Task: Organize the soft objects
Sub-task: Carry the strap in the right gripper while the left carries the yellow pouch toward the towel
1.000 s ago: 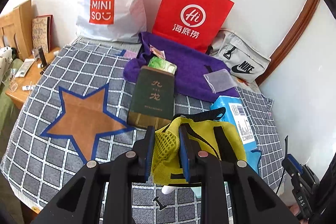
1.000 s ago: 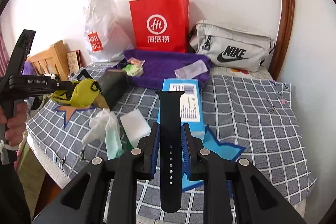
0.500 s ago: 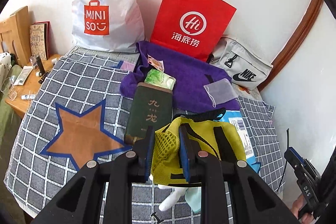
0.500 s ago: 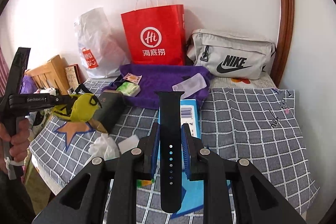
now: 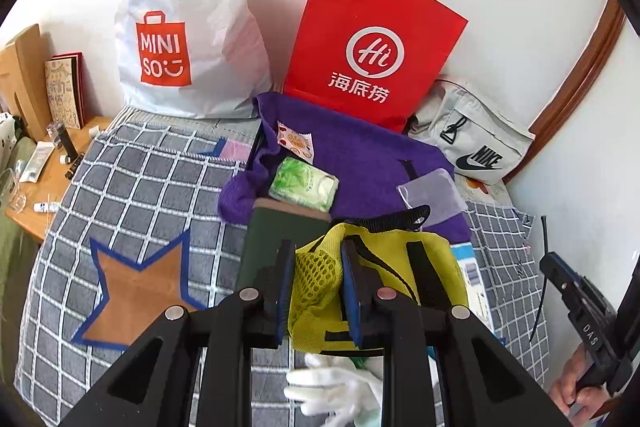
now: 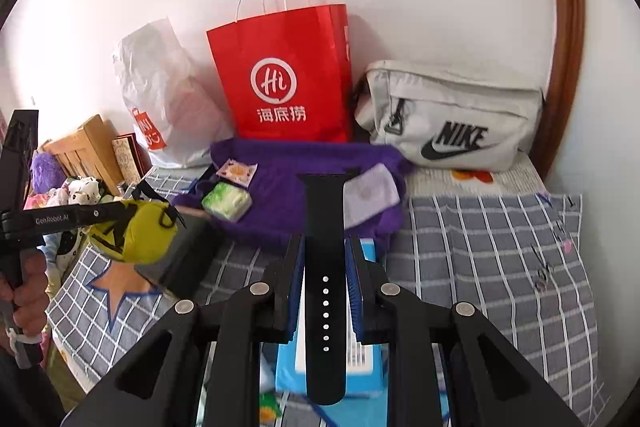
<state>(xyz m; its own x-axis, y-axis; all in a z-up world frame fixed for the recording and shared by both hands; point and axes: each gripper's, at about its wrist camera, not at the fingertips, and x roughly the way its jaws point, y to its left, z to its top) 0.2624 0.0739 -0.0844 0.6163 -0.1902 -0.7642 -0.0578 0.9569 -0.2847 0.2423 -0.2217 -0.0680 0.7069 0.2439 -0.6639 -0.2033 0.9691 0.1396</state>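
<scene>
My left gripper [image 5: 318, 259] is shut on a yellow mesh pouch [image 5: 384, 279] with black straps and holds it above the bed. The pouch also shows at the left of the right wrist view [image 6: 146, 231]. My right gripper [image 6: 324, 255] is shut on a black watch strap [image 6: 324, 227] that stands up between the fingers. A purple towel [image 5: 360, 155] lies ahead with a green tissue pack [image 5: 304, 183], a small printed packet [image 5: 296, 143] and a clear pouch [image 5: 432, 191] on it. White gloves [image 5: 340, 395] lie below the left gripper.
A red paper bag [image 6: 284, 79], a white Miniso bag [image 5: 188, 39] and a grey Nike bag [image 6: 452, 115] stand against the wall. A dark green box [image 5: 268, 239] and a blue box [image 6: 368, 367] lie on the checked blanket [image 6: 500, 267]. A wooden bedside table [image 5: 48, 179] is at the left.
Both grippers have moved forward toward the purple towel and the bags, each still holding its object. The gloves and boxes have slid lower in view.
</scene>
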